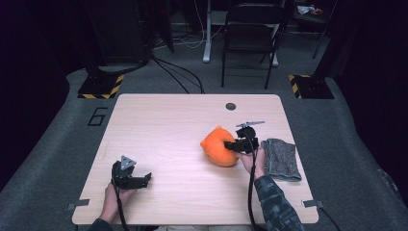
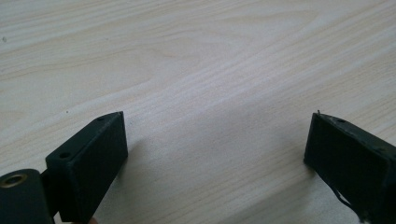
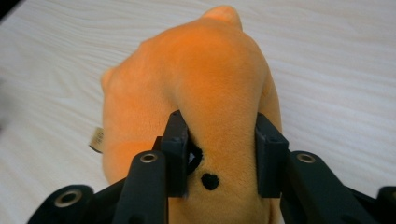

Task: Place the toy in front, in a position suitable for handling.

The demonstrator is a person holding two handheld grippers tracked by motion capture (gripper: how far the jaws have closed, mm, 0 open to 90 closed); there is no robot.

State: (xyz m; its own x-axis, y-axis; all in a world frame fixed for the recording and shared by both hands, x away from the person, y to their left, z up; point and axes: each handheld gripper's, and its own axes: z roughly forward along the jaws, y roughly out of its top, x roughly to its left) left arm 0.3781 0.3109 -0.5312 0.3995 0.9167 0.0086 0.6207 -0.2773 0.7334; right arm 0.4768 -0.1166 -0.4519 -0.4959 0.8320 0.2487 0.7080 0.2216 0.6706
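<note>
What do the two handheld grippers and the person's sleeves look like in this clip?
Both the left gripper and the right gripper are matte black with blocky jaws, and each trails a black cable. The left carries a grey triangular plate. The right forearm wears a dark patterned sleeve.

The high camera is looking forward and down over the whole worktop, while each claw camera is peering close along its jaws, all sharing that wood.
</note>
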